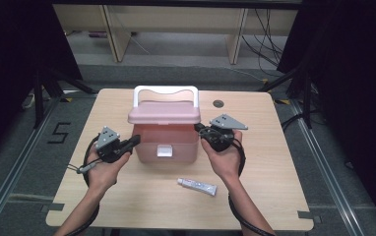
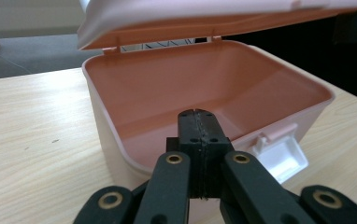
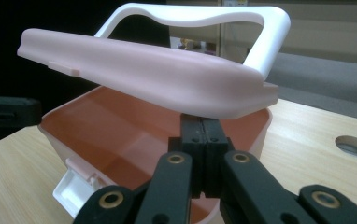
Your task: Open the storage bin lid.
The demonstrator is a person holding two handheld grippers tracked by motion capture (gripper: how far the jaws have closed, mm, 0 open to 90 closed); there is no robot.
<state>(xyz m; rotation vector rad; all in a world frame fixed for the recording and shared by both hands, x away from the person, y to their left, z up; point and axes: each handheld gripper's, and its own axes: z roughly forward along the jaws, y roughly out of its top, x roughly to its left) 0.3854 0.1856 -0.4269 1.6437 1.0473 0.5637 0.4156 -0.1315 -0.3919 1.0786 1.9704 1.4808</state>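
Two closed grippers flank a pink storage box [image 1: 165,142] standing near the middle of a wooden table [image 1: 127,196], its lid [image 1: 164,112] propped partway up on the rear hinges and its white carrying handle [image 1: 166,90] raised behind. The box's interior looks empty, and its white front latch [image 1: 164,151] hangs undone. The right gripper [image 1: 202,130] has its jaws pressed together and holds nothing; in the right gripper view its tips sit just under the lid's edge, apparently bearing it up. The left gripper [image 1: 136,141], jaws likewise together and empty, points at the box's left wall, its tips over the rim in the left gripper view. A small white tube [image 1: 197,186] lies on the table in front of the box, near the person's right forearm and apart from both grippers. The step in hand appears to be opening the lid. The next move likely calls for swinging the lid fully back so it stays up, then freeing a gripper to part its jaws and fetch the tube.
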